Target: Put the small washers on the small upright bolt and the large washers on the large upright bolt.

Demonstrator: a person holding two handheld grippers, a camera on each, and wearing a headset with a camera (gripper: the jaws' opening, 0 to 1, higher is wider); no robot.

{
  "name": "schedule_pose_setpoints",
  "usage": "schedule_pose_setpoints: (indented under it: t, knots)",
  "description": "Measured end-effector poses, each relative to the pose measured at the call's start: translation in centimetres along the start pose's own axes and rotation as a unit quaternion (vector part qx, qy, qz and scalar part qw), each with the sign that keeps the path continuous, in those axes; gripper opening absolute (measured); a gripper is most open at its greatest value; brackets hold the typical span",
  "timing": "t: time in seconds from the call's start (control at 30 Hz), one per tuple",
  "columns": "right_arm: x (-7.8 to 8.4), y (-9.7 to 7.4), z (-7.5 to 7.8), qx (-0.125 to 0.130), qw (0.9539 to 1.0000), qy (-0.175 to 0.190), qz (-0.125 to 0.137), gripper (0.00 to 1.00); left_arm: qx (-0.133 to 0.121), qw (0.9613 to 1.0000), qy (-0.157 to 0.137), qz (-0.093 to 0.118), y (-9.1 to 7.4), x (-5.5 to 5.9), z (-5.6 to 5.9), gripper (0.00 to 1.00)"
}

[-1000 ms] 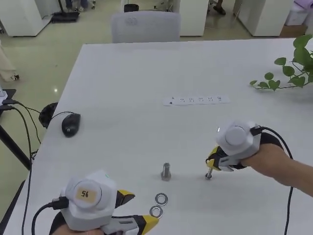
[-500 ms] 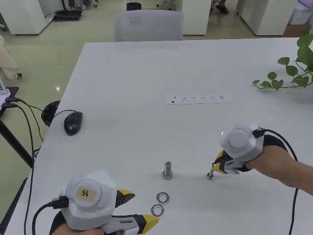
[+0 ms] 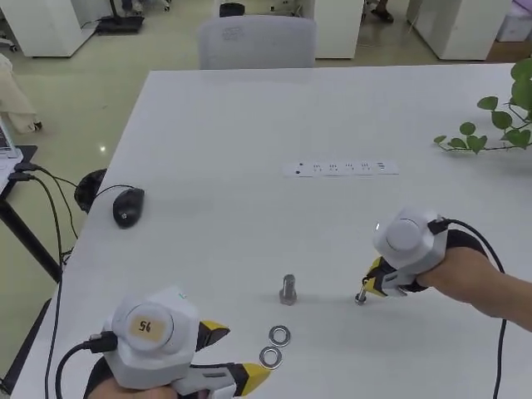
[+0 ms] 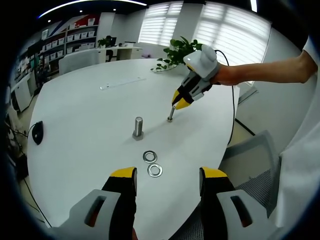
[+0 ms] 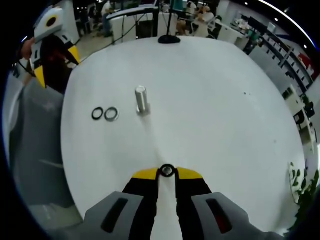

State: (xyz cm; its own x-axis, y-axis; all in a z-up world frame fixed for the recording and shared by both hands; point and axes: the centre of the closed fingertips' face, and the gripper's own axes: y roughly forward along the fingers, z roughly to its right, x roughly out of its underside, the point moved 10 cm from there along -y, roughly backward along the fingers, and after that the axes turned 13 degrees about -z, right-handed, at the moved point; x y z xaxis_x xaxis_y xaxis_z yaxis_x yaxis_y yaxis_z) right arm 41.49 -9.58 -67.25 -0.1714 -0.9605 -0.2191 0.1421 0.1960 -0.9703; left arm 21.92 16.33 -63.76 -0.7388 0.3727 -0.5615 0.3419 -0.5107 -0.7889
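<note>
We see the large upright steel bolt (image 3: 288,289) standing on the white rounded table (image 3: 249,133). The thin small upright bolt (image 3: 361,297) stands at its 3 o'clock, well apart. The right gripper (image 3: 368,287) has its jaws pinched on a small ring-shaped steel washer (image 5: 167,171), right at that small bolt's top. Two flat steel washers (image 3: 279,336) lie just beside each other at the large bolt's 6 o'clock, near the table's front edge. The left gripper (image 3: 235,354) sits at their 8 o'clock by that edge, jaws spread wide and holding nothing. Bare tabletop runs from the bolts towards 12 o'clock up to a white power strip (image 3: 339,169). A black computer mouse (image 3: 127,207) lies at 10 o'clock by the left edge, and a green leafy plant (image 3: 474,143) at 2 o'clock.
</note>
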Motion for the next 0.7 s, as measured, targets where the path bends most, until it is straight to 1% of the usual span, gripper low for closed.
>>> schedule_pose_setpoints:
  t: [0.4, 0.7]
  knots:
    - [0.0, 0.7, 0.1, -0.006, 1.0000, 0.001, -0.007, 0.13, 0.000, 1.0000, -0.001, -0.001, 0.0, 0.0, 0.0, 0.49]
    - [0.3, 1.8, -0.1, -0.012, 0.9998, 0.004, -0.016, 0.13, -0.002, 1.0000, -0.003, -0.002, 0.0, 0.2, -0.1, 0.49]
